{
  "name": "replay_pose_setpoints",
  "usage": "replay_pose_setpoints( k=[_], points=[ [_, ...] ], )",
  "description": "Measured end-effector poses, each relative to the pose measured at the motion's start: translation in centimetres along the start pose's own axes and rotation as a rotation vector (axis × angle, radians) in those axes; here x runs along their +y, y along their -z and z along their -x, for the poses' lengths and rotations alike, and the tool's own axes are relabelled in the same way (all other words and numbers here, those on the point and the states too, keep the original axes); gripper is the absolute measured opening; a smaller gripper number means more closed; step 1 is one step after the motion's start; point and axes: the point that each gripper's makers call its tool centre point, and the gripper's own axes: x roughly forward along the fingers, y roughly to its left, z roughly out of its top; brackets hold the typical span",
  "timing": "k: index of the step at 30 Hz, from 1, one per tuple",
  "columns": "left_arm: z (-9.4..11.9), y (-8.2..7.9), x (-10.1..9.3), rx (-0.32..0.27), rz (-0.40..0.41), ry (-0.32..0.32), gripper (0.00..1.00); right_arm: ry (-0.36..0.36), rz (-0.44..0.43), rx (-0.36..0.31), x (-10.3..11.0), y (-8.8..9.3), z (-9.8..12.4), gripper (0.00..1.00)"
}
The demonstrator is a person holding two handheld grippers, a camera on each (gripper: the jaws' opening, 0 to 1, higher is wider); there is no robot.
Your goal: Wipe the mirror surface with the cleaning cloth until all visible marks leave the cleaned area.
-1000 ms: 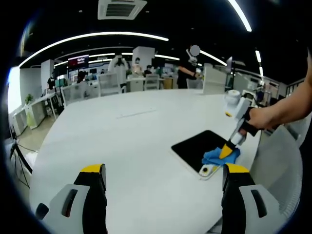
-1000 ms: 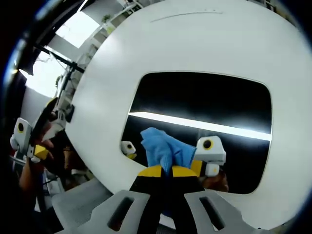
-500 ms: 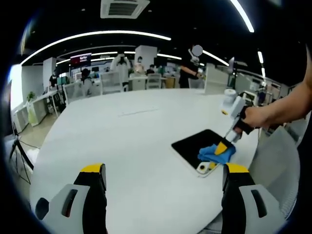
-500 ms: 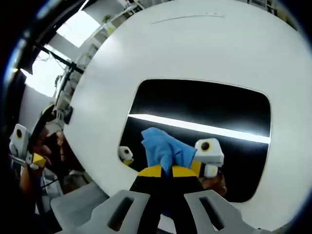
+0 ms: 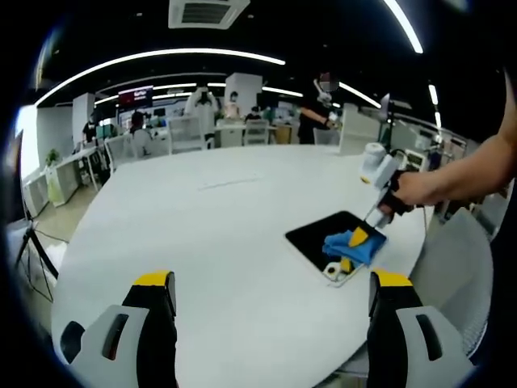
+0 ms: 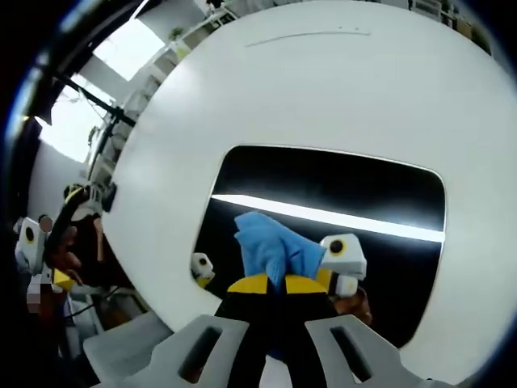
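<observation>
The right gripper (image 6: 270, 284), clamped on the blue cleaning cloth (image 6: 271, 244), presses it onto the dark mirror (image 6: 355, 190) lying at 4 o'clock on the white surface (image 5: 210, 234), while the left gripper (image 5: 271, 295) hovers with jaws apart.

Glossy mirror (image 6: 339, 190), seemingly soft blue cloth (image 6: 271, 246), smooth matt white table (image 6: 323, 89).

A large round white surface (image 5: 210, 234) carries everything. Near its edge lies a flat rectangular mirror (image 6: 380, 194) with rounded corners, dark and reflecting a bright ceiling light strip. A crumpled blue cleaning cloth (image 6: 271, 246) rests on the mirror's glass. A thin faint line (image 5: 229, 184) marks the surface farther across.
</observation>
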Motion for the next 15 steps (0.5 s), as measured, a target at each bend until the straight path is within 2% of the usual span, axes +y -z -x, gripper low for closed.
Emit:
replay_pose_setpoints(
  k=[7,15],
  points=[
    [0.2,0.6,0.1,0.009,0.004,0.004,1.00,0.029,0.011,-0.019,-0.4,-1.3,-0.2,0.00],
    [0.7,0.5,0.6,0.005,0.003,-0.002,1.00,0.046,0.009,-0.026,-0.8,-2.9,-0.6,0.00]
  ],
)
